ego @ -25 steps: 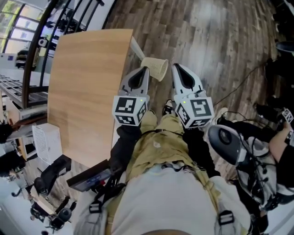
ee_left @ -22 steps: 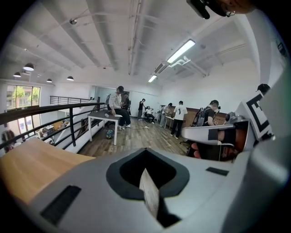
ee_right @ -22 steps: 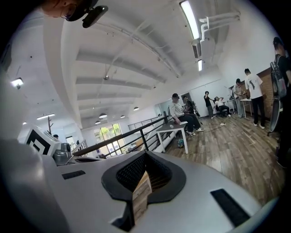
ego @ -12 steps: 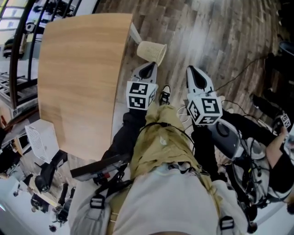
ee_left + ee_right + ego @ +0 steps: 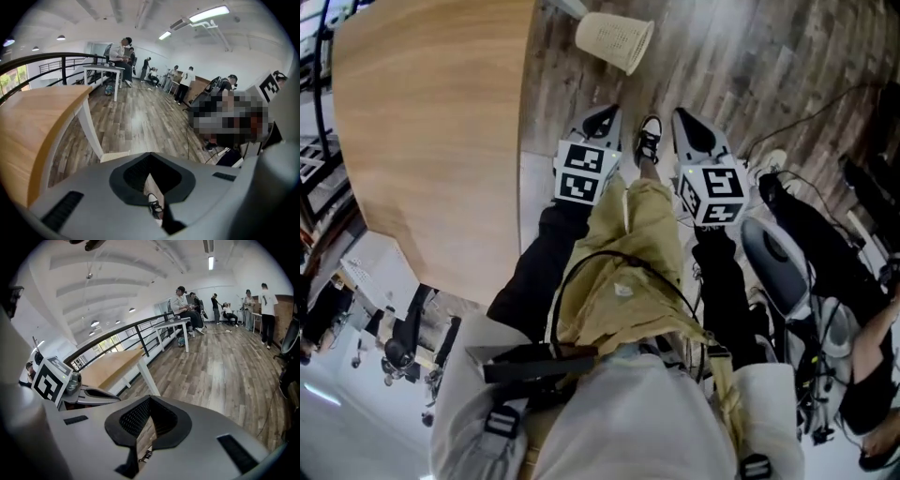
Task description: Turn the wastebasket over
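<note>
The wastebasket is a beige mesh bin lying on its side on the wood floor, beside the table's white leg. In the left gripper view only its edge shows, above the grey jaws. My left gripper and right gripper hang side by side, pointing down at the floor short of the bin and touching nothing. Both are shut and empty. In their own views the left gripper and right gripper have tips that meet. The left gripper also shows in the right gripper view.
A wooden table fills the left. The person's shoe stands between the grippers. Black gear and cables lie at the right. A railing and several people stand far off across the floor.
Both grippers have dropped toward the floor and tilted downward, staying side by side and shut. The wastebasket now sits higher in the head view.
</note>
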The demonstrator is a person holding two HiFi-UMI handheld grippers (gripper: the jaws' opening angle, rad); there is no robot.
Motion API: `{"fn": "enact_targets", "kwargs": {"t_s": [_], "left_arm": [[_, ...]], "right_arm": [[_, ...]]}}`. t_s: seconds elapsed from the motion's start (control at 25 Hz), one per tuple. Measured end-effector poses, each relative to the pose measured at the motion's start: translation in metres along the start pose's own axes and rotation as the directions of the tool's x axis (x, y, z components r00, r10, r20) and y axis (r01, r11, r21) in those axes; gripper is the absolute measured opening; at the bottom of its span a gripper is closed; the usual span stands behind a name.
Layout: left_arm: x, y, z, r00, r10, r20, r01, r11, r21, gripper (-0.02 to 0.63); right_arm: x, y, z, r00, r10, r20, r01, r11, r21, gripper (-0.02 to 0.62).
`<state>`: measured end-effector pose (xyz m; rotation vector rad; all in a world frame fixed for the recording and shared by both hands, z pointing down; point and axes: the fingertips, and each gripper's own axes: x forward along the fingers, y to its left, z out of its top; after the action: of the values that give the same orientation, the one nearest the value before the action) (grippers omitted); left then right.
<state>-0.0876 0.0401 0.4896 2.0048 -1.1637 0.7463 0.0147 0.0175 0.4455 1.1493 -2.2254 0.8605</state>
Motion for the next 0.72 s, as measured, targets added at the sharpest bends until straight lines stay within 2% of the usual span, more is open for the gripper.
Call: {"fn": "enact_targets", "kwargs": {"t_s": [0.12,0.28,0.4,0.56,0.72], "left_arm": [[0.030,0.014,-0.042,0.997,0.001,-0.075,0.000,1.000,0.008,-0.003],[0.070,0.030,-0.074,0.993,-0.004,-0.118,0.007,1.000,0.027,-0.003],[0.099,0.035,-0.092,0.987,-0.024,-0.160,0.039,0.995,0.090,-0.003],[0.136,0.043,-0.099,0.983,-0.037,-0.179,0.068,0.983,0.170,-0.003],[0.156,0.053,-0.098,0.980,-0.044,-0.195,0.081,0.979,0.189,-0.003]], "right_arm": [[0.029,-0.014,-0.044,0.998,0.011,-0.057,-0.010,1.000,0.026,0.018],[0.069,-0.031,-0.083,0.994,0.048,-0.101,-0.047,0.999,0.015,0.019],[0.096,-0.038,-0.107,0.988,0.074,-0.133,-0.075,0.997,-0.006,0.019],[0.131,-0.055,-0.128,0.982,0.098,-0.163,-0.105,0.994,-0.033,0.020],[0.159,-0.073,-0.138,0.978,0.097,-0.185,-0.109,0.992,-0.058,0.020]]}}
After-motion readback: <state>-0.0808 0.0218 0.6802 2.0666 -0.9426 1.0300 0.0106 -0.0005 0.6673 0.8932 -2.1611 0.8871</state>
